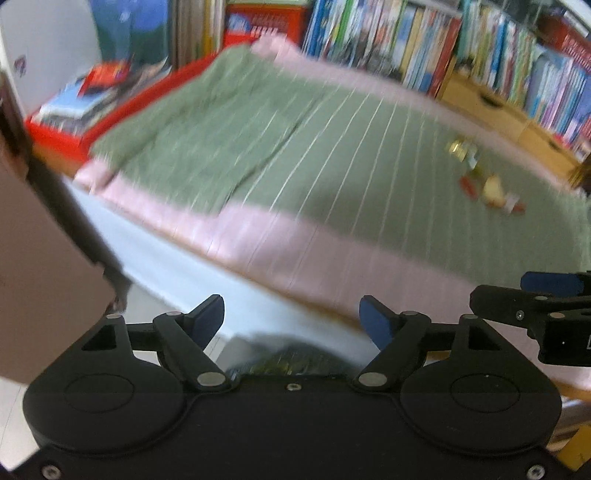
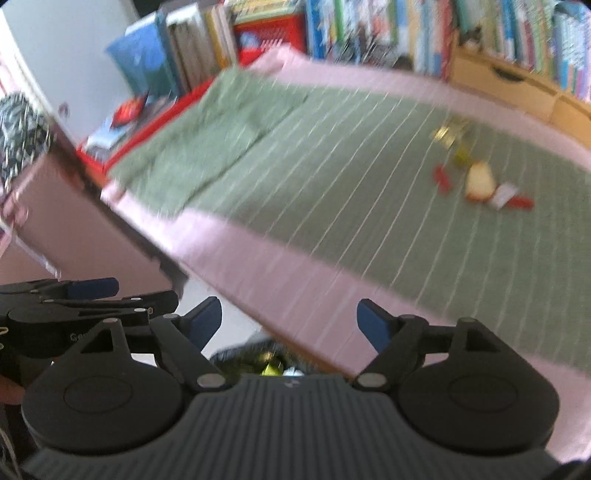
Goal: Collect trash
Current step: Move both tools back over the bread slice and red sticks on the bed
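Several small pieces of trash (image 1: 487, 181) (image 2: 476, 173) lie in a loose cluster on a green striped bedspread (image 1: 295, 147) (image 2: 314, 166) with pink borders: a gold wrapper, red scraps, a pale rounded piece and a white scrap. Both views are motion-blurred. My left gripper (image 1: 293, 319) is open and empty, low in front of the bed's near pink edge. My right gripper (image 2: 290, 321) is also open and empty, to the right of the left one. A dark bin with wrappers (image 2: 258, 358) (image 1: 288, 358) sits on the floor just below both grippers.
A brown cabinet side (image 1: 40, 251) (image 2: 81, 229) stands close on the left. A red crate of books (image 1: 77, 110) (image 2: 122, 122) sits beside the bed's far left. A full bookshelf (image 1: 480, 48) (image 2: 443, 33) with wooden drawers runs behind the bed.
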### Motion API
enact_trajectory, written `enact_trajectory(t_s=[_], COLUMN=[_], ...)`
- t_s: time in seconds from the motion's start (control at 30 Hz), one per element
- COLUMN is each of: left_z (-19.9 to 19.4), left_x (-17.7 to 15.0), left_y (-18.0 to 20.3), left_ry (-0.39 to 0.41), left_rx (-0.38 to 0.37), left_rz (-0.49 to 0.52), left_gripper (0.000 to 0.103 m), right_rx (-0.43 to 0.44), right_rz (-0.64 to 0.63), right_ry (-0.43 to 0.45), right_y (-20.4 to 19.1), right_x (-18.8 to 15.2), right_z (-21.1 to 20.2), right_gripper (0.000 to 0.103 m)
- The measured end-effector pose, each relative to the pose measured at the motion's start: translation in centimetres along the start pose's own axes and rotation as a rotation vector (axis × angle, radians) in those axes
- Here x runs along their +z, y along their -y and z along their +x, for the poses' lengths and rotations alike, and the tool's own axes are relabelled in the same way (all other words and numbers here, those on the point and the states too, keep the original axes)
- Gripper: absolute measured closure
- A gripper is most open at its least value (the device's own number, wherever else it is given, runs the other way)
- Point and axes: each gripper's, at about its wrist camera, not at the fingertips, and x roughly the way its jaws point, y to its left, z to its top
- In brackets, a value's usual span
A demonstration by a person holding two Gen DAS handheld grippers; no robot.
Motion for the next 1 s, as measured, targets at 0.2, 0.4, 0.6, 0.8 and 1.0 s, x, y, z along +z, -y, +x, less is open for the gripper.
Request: enact_trajectory(t_s=[0.2,0.4,0.6,0.8,1.0], left_z=[-0.4,0.3,2.3,5.2,8.8], left_x=[4.4,7.3,9.3,11.2,12.3], left_y=[3.4,6.8,10.1,13.9,18.1], left_ry=[0.077,0.102,0.091,0.074,0.029], left_rx=[-0.04,-0.072,-0.093,-0.1,-0.118], left_rz=[0.031,0.053,0.082,0.116,0.142], left_gripper=[0.021,0.019,0.019,0.019,0.019], right_rx=[-0.056,-0.114,-0.161,-0.204,-0.252], right_rz=[0.022,0.076,0.127,0.173,0.195], right_ry=[0.093,0.148,0.17,0.156,0.12], right_y=[3.1,7.2,11.2,15.4,19.7], right_x=[2.9,4.9,6.4,7.3,7.7], right_z=[-2.2,-3.3,-3.3,-2.3,-0.3], right_gripper=[0.015,0.014,0.014,0.014,0.014])
